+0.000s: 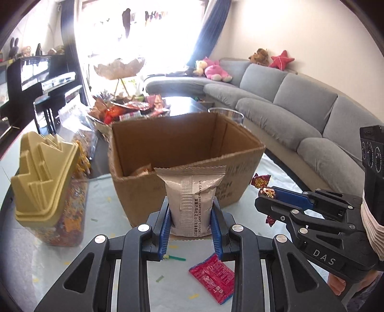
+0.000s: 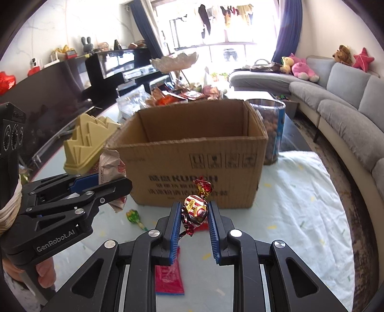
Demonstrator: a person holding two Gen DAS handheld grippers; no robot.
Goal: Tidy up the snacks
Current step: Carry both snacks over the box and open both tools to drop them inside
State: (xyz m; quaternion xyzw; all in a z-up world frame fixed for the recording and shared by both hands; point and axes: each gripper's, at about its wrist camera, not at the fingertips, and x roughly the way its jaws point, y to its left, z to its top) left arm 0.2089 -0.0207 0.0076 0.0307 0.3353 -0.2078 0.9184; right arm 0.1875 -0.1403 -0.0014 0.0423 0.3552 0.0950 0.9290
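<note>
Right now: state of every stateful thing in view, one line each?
left gripper: shut on silver snack packet, held upright
right gripper: shut on foil-wrapped candy
cardboard box: open, flaps up, nearly empty
red sachet: lying flat on table, loose
clear jar: closed with tan lid

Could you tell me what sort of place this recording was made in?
Most likely a home living room: a long grey sofa with plush toys on it, a black piano, and laundry hanging at the bright window.
</note>
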